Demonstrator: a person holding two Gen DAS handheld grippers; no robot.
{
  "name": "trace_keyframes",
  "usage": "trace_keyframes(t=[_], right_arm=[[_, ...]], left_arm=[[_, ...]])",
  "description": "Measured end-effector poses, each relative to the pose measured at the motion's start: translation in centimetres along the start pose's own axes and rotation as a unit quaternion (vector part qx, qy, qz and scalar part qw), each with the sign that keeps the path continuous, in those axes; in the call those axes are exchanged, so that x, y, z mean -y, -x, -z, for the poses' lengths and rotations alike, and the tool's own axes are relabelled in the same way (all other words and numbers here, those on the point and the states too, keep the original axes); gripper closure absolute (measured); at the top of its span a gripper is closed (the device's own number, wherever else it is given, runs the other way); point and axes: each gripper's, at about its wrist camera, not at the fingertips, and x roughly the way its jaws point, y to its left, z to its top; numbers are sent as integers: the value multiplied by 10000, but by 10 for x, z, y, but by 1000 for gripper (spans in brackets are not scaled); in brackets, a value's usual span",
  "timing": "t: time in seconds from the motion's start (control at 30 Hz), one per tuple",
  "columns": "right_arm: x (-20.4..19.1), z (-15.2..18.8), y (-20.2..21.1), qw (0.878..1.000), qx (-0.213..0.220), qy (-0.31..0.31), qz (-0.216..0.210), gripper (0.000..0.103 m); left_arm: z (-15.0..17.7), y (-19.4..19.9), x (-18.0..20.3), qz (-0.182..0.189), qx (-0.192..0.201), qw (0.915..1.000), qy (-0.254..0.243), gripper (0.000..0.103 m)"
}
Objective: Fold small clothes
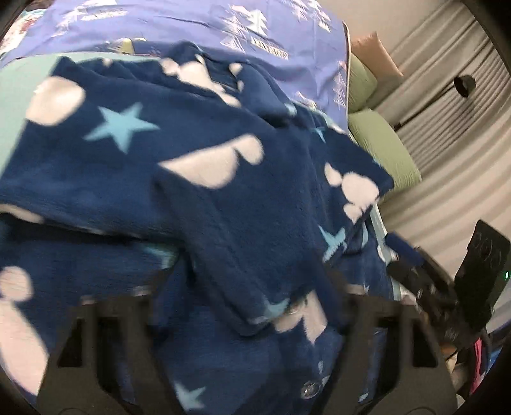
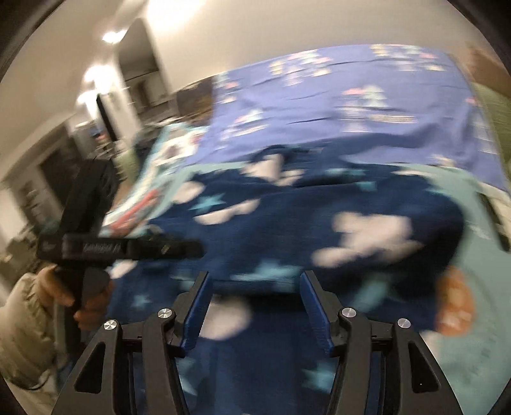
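A navy fleece garment (image 1: 204,166) with white clouds and light blue stars lies on the bed, and it also shows in the right wrist view (image 2: 287,223). In the left wrist view the cloth covers my left gripper's fingertips (image 1: 252,306), and only the black finger bases show, wide apart. My right gripper (image 2: 255,281) is open just above the garment, its blue pads (image 2: 316,306) apart and empty. The left gripper also shows in the right wrist view (image 2: 191,249), held by a hand over the garment's left edge. Both views are motion-blurred.
A purple patterned bedspread (image 1: 223,28) covers the bed behind the garment. A teal sheet (image 2: 472,367) lies under it. Green pillows (image 1: 380,143) and grey curtains (image 1: 447,111) are at the right. A room with ceiling lights (image 2: 111,35) is at the left.
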Motion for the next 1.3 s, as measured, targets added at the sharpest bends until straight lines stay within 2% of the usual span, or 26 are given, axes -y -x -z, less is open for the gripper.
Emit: trace_keyframes(t=[0.03,0.07,0.2,0.3,0.37,0.47,0.63,0.7,0.9,1.0,1.07,1.1,1.2,1.3], right_arm=[[9,2,5,9998,23,-85,201,44],[21,3,10,9988,51,-206,442,44],[54,8,21,9904,80,-438,1311,42],[77,5,24,9799,-5,-621,1897,41],[93,-1,17,9742,-142,-845,2089,40],[106,-7,7,9703,-257,-1027,2174,39],[95,-17,-27,9707,-468,-747,2236,39],[95,-20,-39,9672,-562,-760,2359,39],[92,-18,-30,9741,-432,-868,2045,39],[88,-17,-17,9794,-372,-838,1799,39],[86,-20,-11,9824,-373,-826,1630,39],[84,-22,-8,9831,-353,-817,1602,39],[76,-33,-3,9848,-187,-764,1549,38],[67,-44,-8,9874,-160,-705,1411,38]], left_arm=[[0,-2,3,-11,-24,10000,-80,91],[0,1,7,15,3,9999,-101,91],[-12,41,33,10,602,9972,-442,91],[-38,84,54,-55,1077,9904,-867,91],[-55,104,61,-278,1322,9845,-1122,91],[-80,123,59,-697,1547,9759,-1372,91],[-95,127,31,-1002,1421,9760,-1313,91],[-95,126,18,-1087,1356,9768,-1253,91],[-76,111,-26,-1228,1208,9794,-1052,91],[-60,81,-58,-1263,698,9863,-799,91],[-46,59,-78,-1290,331,9887,-687,88],[-43,56,-82,-1288,280,9893,-631,84],[-42,60,-88,-1092,435,9925,-350,81],[-52,71,-82,-1028,645,9922,-289,79]])
